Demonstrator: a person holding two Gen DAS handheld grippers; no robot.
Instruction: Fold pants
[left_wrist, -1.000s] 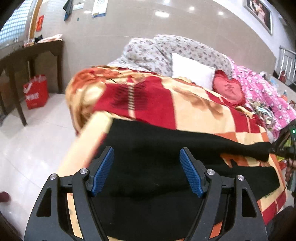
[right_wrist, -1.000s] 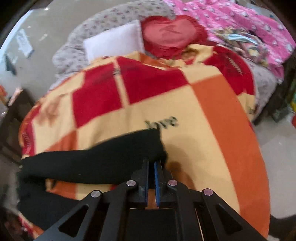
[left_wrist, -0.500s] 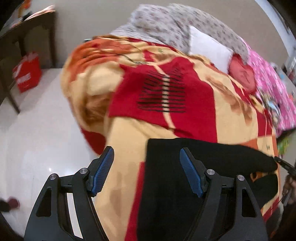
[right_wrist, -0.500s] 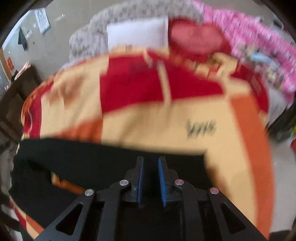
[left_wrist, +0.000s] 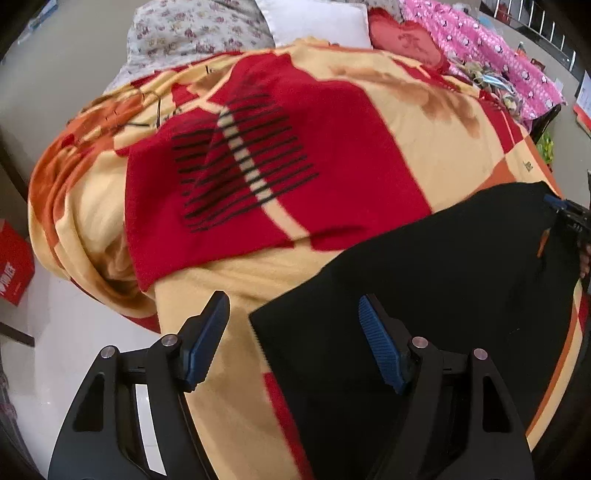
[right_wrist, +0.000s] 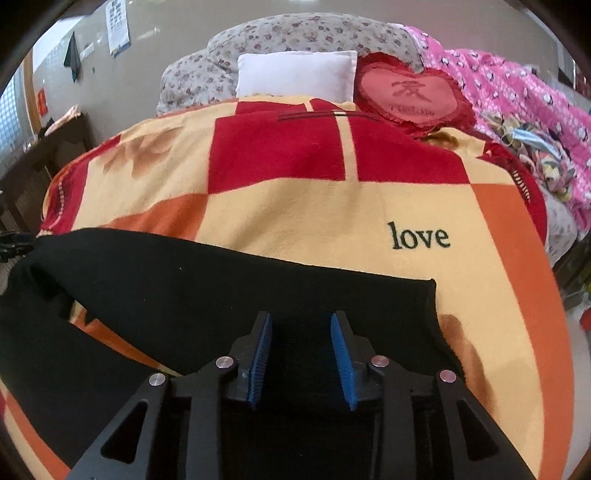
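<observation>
Fingers of the right gripper (right_wrist: 301, 354) stand parted, their blue pads (right_wrist: 260, 350) clear of the cloth on both sides; the jaws have just been opening, and what lies between them is only the flat black fabric below, not a pinched fold, so this reads as a release after laying an end down. The black pants (right_wrist: 221, 291) run from under those jaws away to the left across the blanket (right_wrist: 295, 218), one edge straight along the far side and a squared corner just right of the gripper; a second dark band lies nearer, with a wedge of orange blanket showing between the two, which suggests one leg is laid close to the other but not yet fully squared on it.

The left gripper (left_wrist: 293, 339) hangs wide and empty; its right pad (left_wrist: 378, 349) is over the pants' near-left corner, its left pad over bare blanket, straddling the edge, probably to take that corner for the next fold. From this view the pants (left_wrist: 443, 280) stretch right toward the other tool at the frame's edge.

Further out, a white pillow (right_wrist: 295, 75) and a red heart cushion (right_wrist: 413, 96) sit at the far end of the bed, well apart from the work; the near, flat part of the blanket serves as the folding surface.
</observation>
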